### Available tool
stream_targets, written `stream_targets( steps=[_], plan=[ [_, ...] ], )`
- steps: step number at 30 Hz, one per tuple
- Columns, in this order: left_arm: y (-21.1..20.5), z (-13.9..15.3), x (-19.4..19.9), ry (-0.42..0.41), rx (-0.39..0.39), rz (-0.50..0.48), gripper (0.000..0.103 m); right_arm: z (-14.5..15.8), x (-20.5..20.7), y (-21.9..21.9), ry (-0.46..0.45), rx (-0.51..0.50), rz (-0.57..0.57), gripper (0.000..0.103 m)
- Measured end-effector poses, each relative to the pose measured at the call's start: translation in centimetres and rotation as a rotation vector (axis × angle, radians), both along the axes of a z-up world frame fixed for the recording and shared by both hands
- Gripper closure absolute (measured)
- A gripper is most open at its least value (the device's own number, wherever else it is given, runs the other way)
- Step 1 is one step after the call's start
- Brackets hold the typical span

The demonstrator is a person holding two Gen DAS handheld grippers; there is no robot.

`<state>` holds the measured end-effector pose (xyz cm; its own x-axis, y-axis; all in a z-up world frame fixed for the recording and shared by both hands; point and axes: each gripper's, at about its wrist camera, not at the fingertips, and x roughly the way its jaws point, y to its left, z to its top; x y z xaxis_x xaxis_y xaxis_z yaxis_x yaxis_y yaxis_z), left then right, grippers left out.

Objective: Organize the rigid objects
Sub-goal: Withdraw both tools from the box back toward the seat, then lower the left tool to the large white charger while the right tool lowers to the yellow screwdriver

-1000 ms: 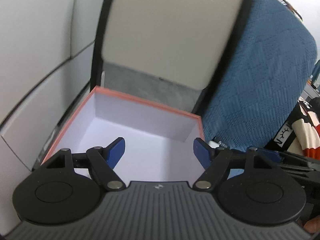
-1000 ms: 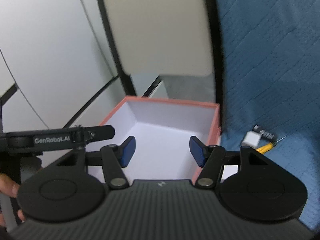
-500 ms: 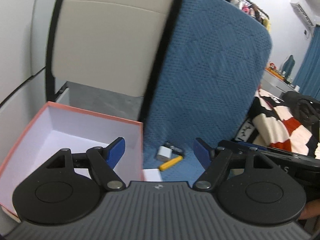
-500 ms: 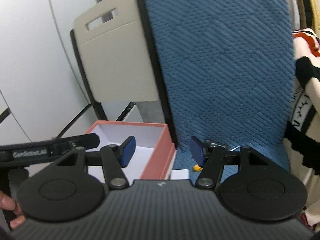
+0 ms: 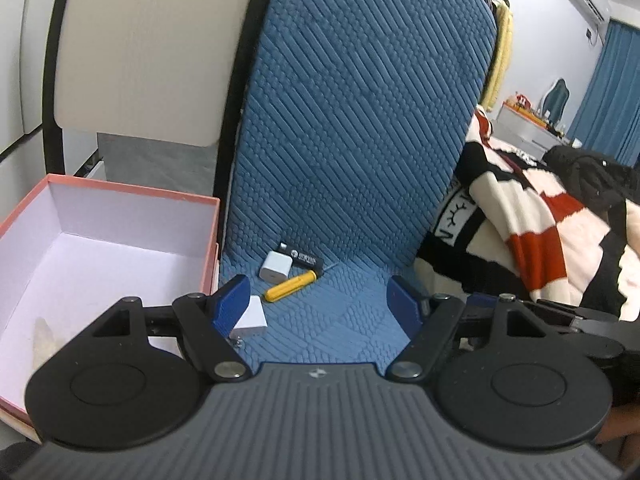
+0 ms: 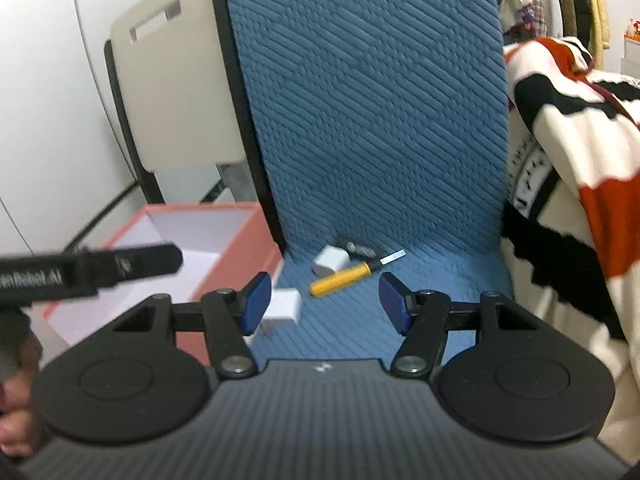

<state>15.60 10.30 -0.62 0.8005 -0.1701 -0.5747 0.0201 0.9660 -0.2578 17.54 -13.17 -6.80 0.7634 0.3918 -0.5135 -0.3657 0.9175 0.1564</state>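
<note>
A yellow-handled screwdriver, a white charger cube, a black stick-shaped device and a second white plug adapter lie on the blue quilted chair seat. An open pink box with a white inside stands to the left of the seat. My left gripper is open and empty above the seat. My right gripper is open and empty, just short of the screwdriver.
The blue chair back rises behind the objects. A beige chair back stands behind the box. A black, white and red blanket lies to the right. The left gripper's body crosses the right wrist view at left.
Both grippers have swung right, from over the pink box to over the blue seat. The small objects have come into full view. Both jaws have stayed open.
</note>
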Motion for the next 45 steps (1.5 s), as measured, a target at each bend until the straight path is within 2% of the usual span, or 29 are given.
stream_targets(
  steps=[8, 11, 16, 21, 25, 30, 35, 39, 45],
  plan=[
    [-1.6, -2.3, -0.5, 0.064, -0.061, -0.007, 0.024, -2.7, -0.9, -2.3, 0.042, -0.052, -0.051, 0.041],
    [-2.5, -3.1, -0.9, 0.076, -0.037, -0.014, 0.024, -3.3, -0.9, -2.9, 0.075, -0.048, -0.066, 0.041],
    [-3.3, -3.8, -1.1, 0.097, -0.009, -0.020, 0.024, -2.9, -1.0, -2.9, 0.075, -0.052, -0.078, 0.041],
    [-3.6, -4.6, 0.4, 0.111, 0.030, -0.022, 0.024, -3.1, -0.1, -2.9, 0.090, -0.050, -0.104, 0.041],
    [-4.1, -5.8, 2.5, 0.117, 0.067, -0.030, 0.024, -3.5, 1.8, -3.1, 0.120, -0.019, -0.126, 0.041],
    [-4.3, -7.8, 5.3, 0.145, 0.077, -0.033, 0.024, -4.3, 4.8, -3.1, 0.180, 0.061, -0.138, 0.041],
    [-4.7, -10.3, 7.3, 0.165, 0.105, -0.023, 0.024, -4.7, 7.6, -2.2, 0.225, 0.059, -0.138, 0.041],
    [-4.7, -11.9, 8.4, 0.164, 0.147, -0.016, 0.024, -5.1, 10.3, -2.6, 0.320, 0.135, -0.155, 0.041],
    [-4.7, -13.7, 9.7, 0.156, 0.215, 0.054, 0.024, -6.4, 14.2, -2.7, 0.443, 0.248, -0.187, 0.041]
  ],
)
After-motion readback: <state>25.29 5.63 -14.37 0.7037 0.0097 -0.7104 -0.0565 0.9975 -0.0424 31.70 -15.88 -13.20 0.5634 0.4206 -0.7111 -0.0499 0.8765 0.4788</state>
